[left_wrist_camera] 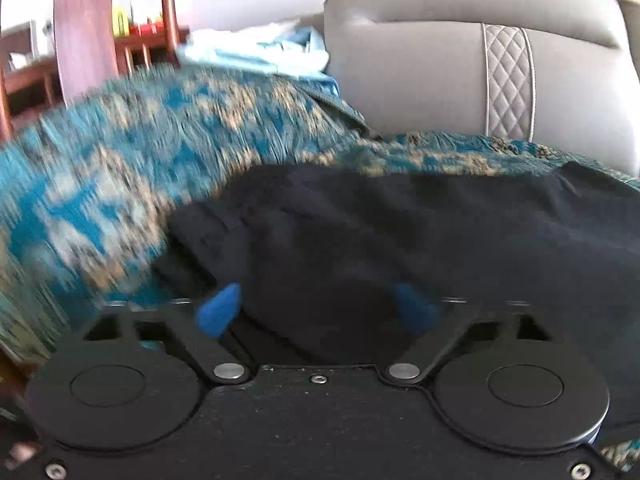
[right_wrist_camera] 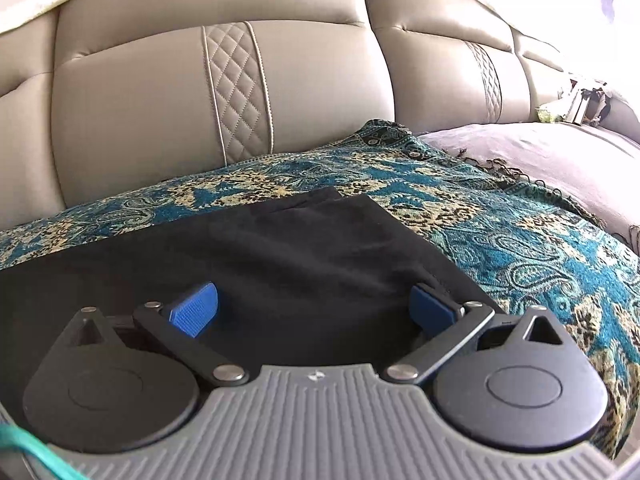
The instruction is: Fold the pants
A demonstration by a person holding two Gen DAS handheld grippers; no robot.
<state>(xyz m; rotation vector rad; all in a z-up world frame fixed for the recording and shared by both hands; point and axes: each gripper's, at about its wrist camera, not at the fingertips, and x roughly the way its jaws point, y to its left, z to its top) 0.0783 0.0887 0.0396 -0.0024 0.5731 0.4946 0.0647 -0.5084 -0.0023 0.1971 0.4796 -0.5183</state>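
Note:
Black pants (left_wrist_camera: 400, 232) lie spread on a teal and gold patterned throw (left_wrist_camera: 120, 168) over a sofa seat. In the left wrist view my left gripper (left_wrist_camera: 318, 308) is open, its blue pads wide apart, low over the pants' left end; the view is motion-blurred. In the right wrist view the pants (right_wrist_camera: 280, 248) show their right end with a squared edge. My right gripper (right_wrist_camera: 316, 308) is open, blue pads apart, just above the near edge of the cloth. Neither gripper holds cloth.
The beige leather sofa back (right_wrist_camera: 200, 100) rises right behind the throw (right_wrist_camera: 520, 240). A light blue and white cloth pile (left_wrist_camera: 256, 52) lies at the left end. Wooden furniture (left_wrist_camera: 84, 28) stands beyond. A grey cover (right_wrist_camera: 540, 152) lies on the seat to the right.

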